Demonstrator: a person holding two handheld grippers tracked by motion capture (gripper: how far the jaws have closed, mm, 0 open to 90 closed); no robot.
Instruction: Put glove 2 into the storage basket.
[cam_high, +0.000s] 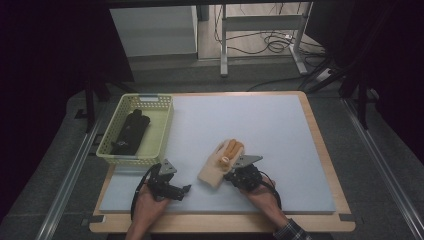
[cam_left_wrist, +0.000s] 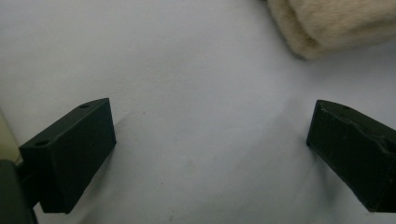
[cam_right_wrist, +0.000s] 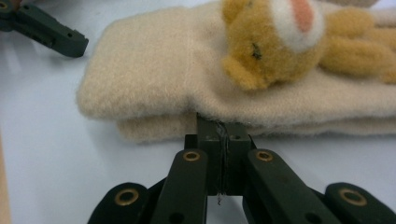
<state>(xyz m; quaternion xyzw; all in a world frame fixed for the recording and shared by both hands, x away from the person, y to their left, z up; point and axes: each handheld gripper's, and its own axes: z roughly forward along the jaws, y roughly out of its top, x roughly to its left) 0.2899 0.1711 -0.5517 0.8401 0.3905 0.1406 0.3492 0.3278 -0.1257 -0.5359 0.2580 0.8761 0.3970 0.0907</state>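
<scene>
Your right gripper (cam_right_wrist: 219, 140) is clenched, its jaws pressed together on the near edge of the cream mitten (cam_right_wrist: 154, 70), which lies on the mat (cam_high: 260, 120) near the front. Your left gripper (cam_left_wrist: 210, 140) is spread wide and holds nothing, just beside the mitten's cuff.

My cream fleece mitten (cam_high: 216, 167) with an orange teddy bear (cam_right_wrist: 275, 42) on top, lying flat on the mat, seemingly folded double, near the front edge.
</scene>
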